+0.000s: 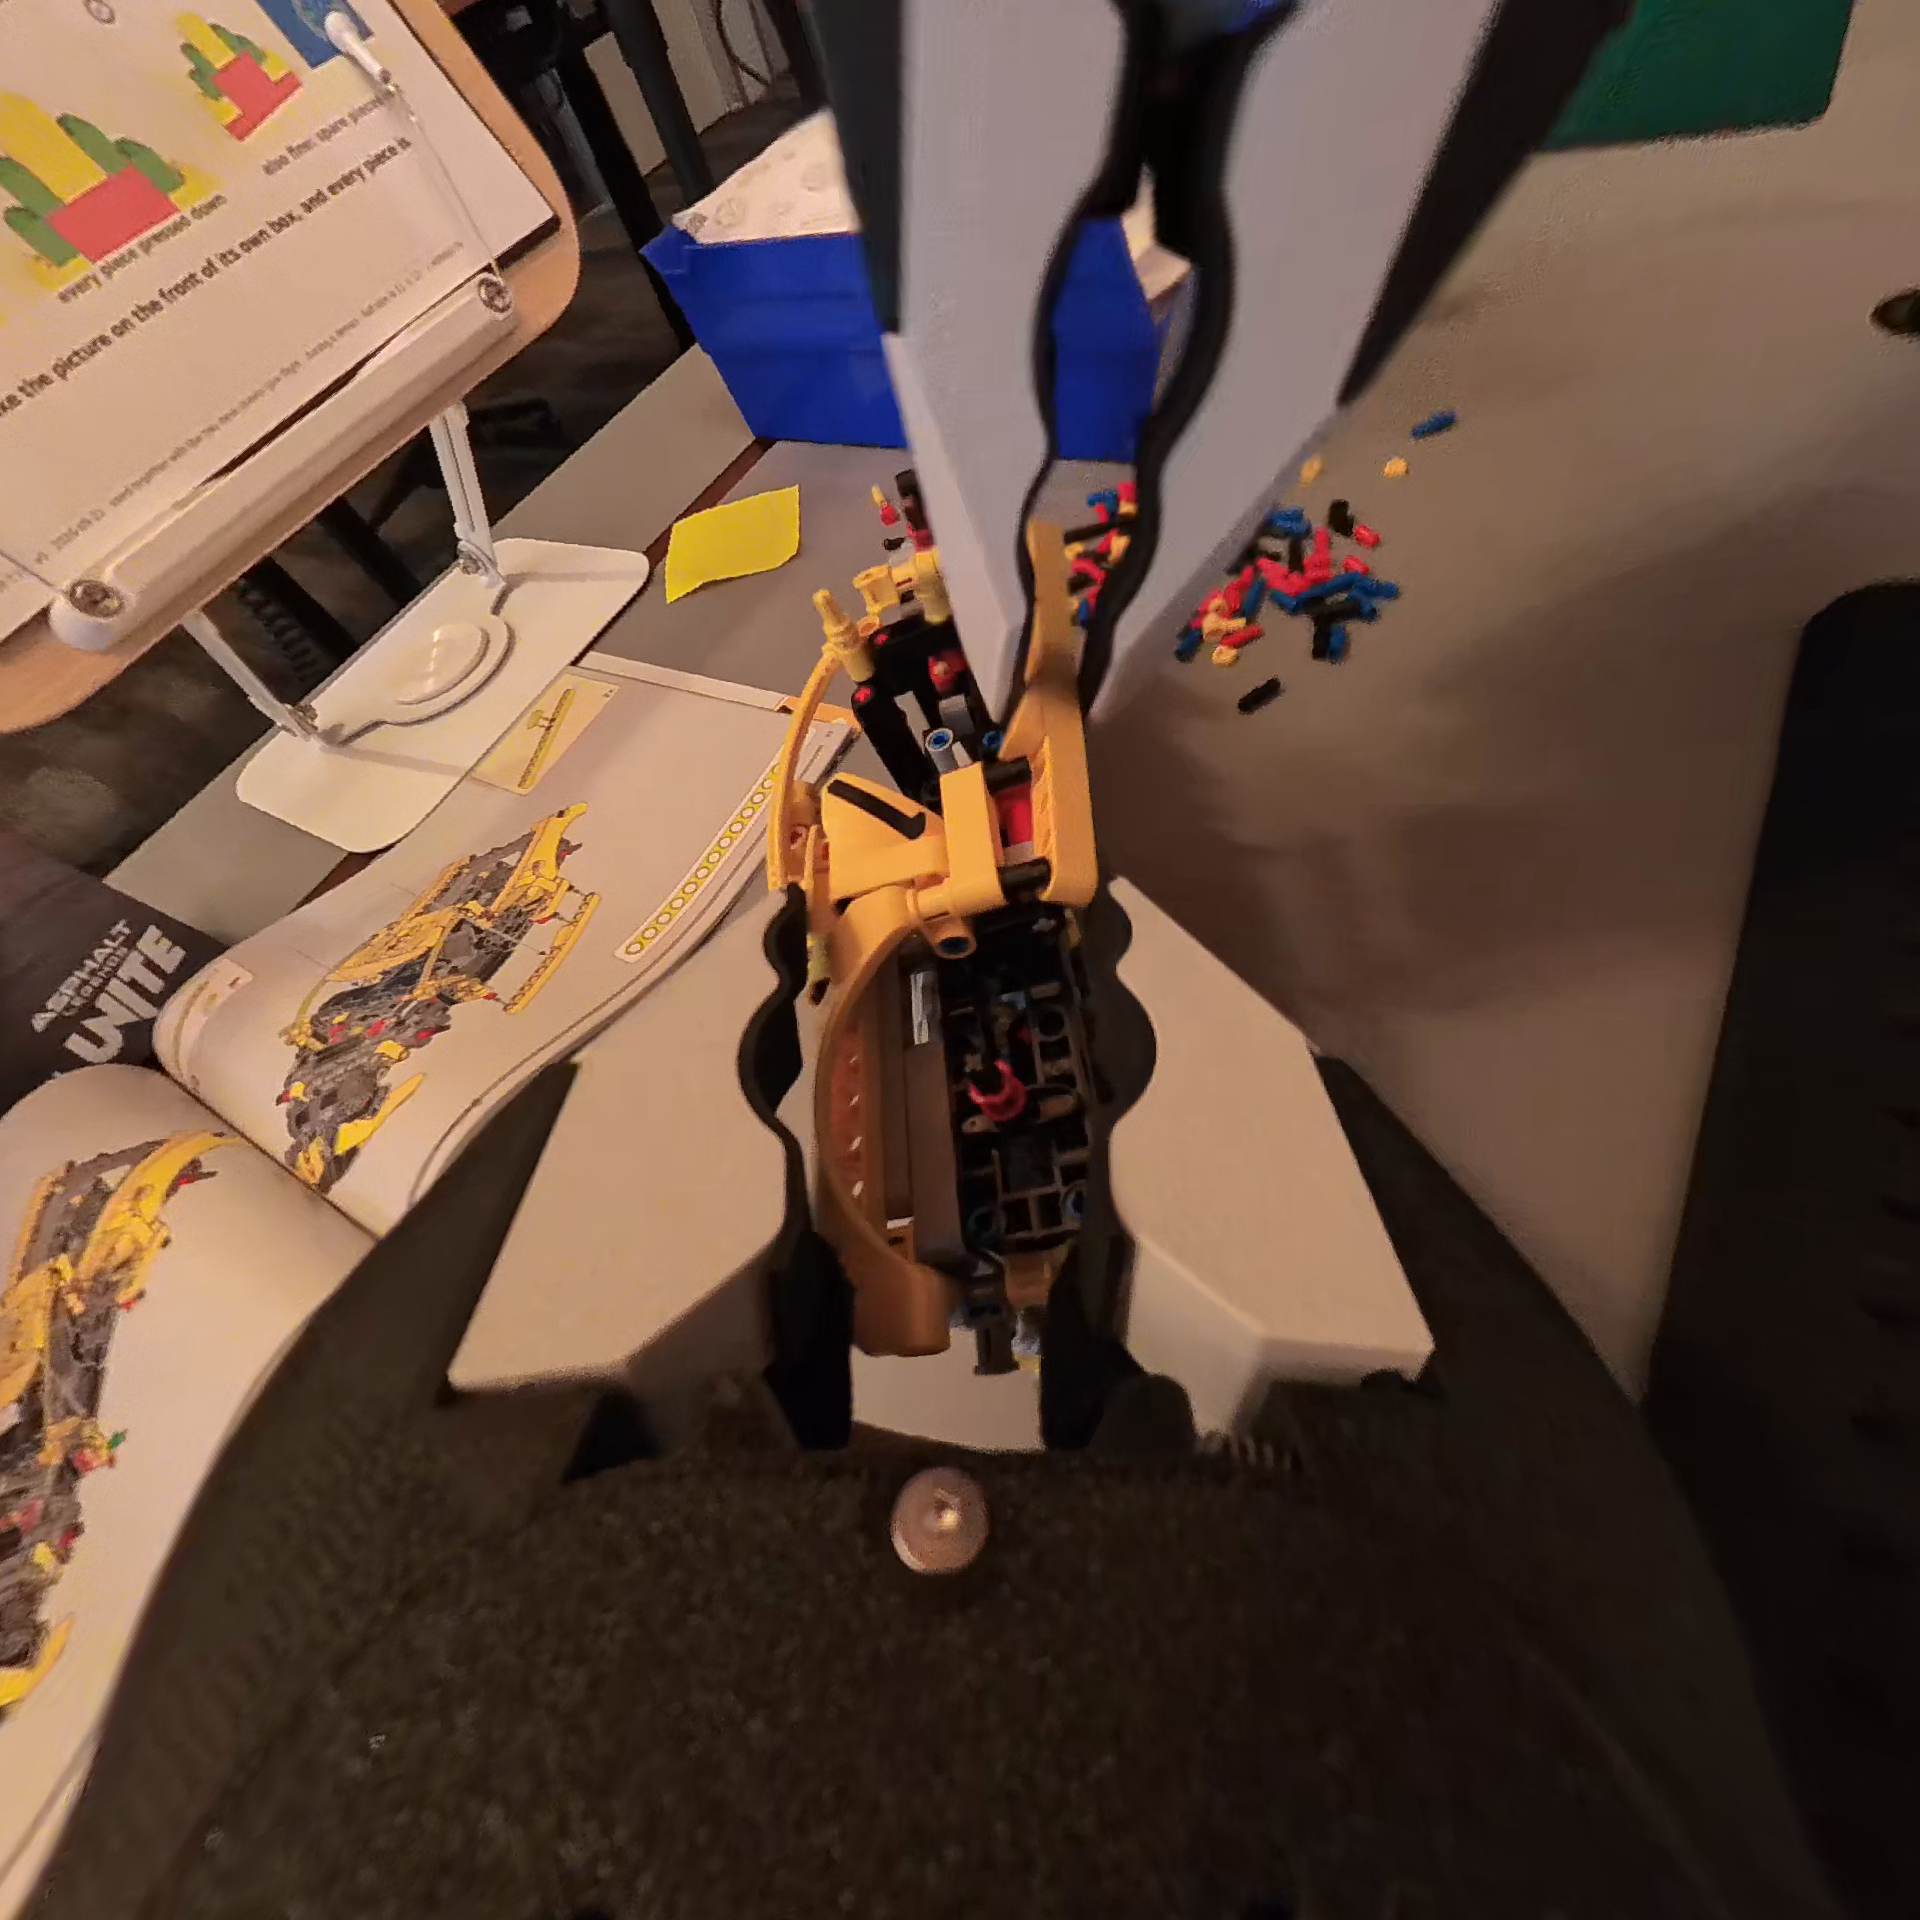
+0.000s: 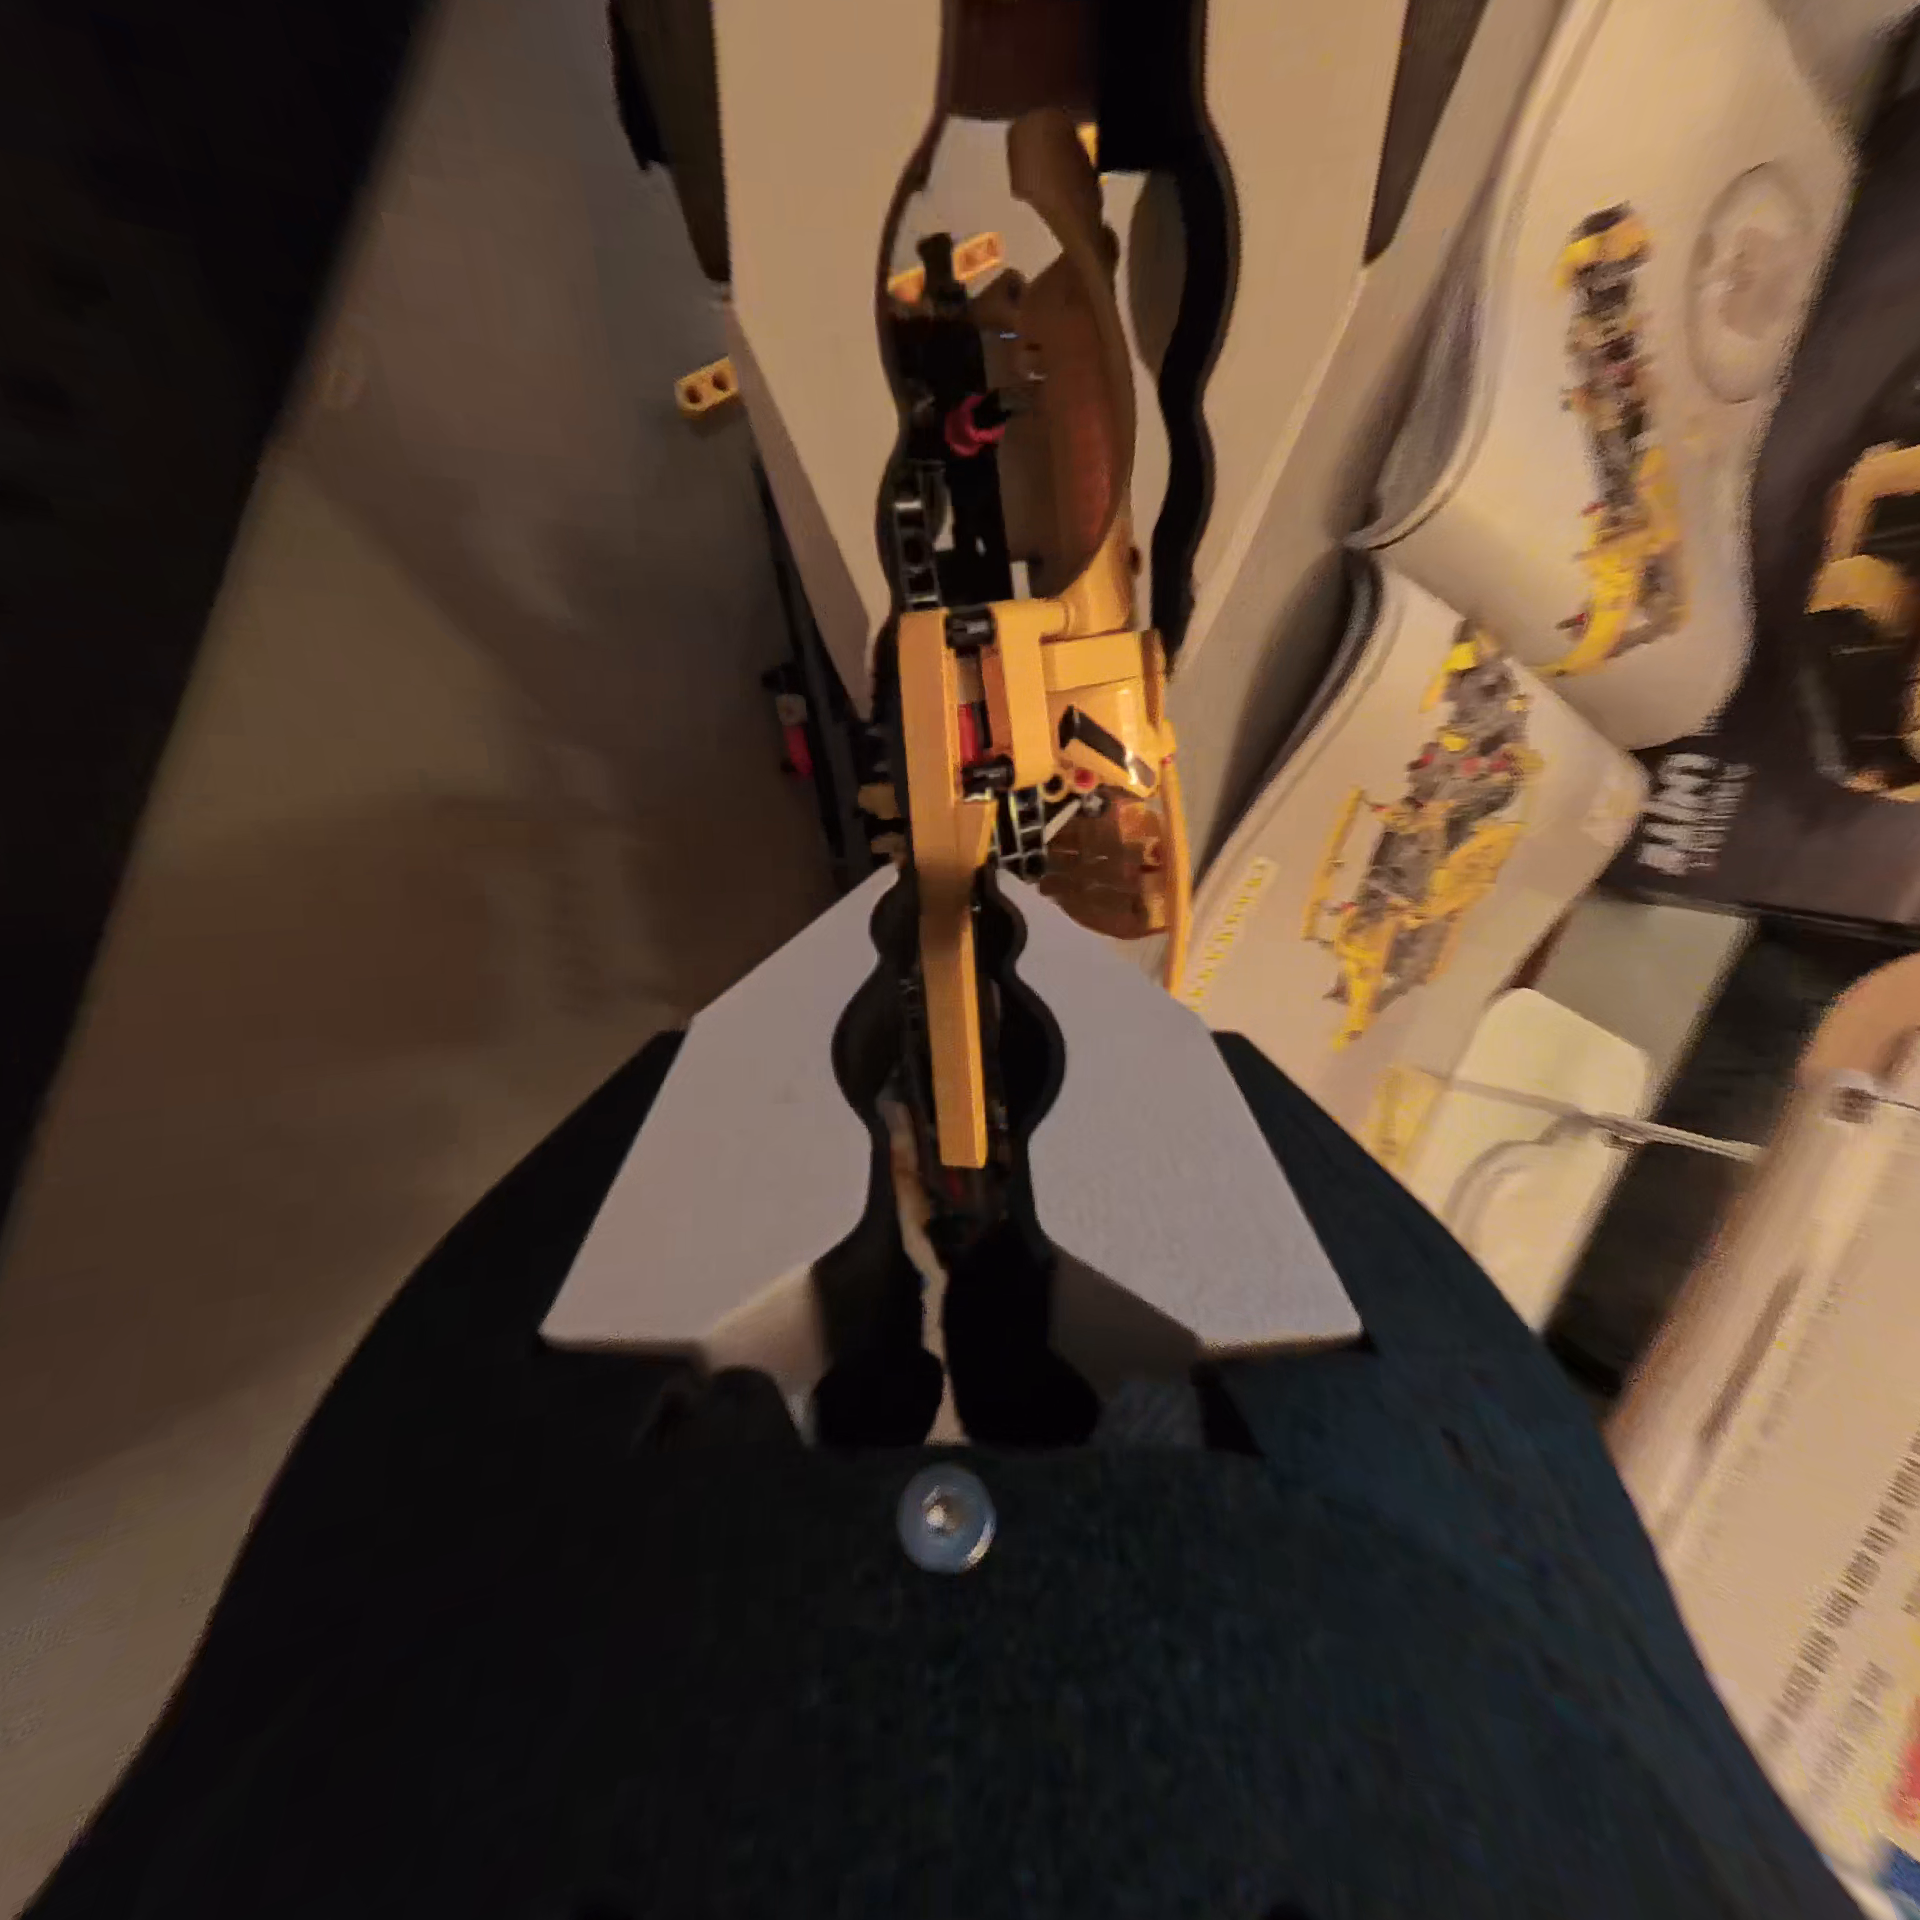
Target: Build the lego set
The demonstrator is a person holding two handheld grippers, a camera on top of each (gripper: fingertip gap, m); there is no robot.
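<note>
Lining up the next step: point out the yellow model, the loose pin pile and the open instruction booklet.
yellow model point(image 1: 940, 1049), left wrist view, on its black inner frame.
loose pin pile point(image 1: 1294, 587), left wrist view, middle of the red, blue and black scatter.
open instruction booklet point(image 1: 457, 997), left wrist view, on the page's printed model.

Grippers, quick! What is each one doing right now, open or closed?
Left gripper: closed on the near end of the yellow and black lego model.
Right gripper: closed on the model's other end.
</note>
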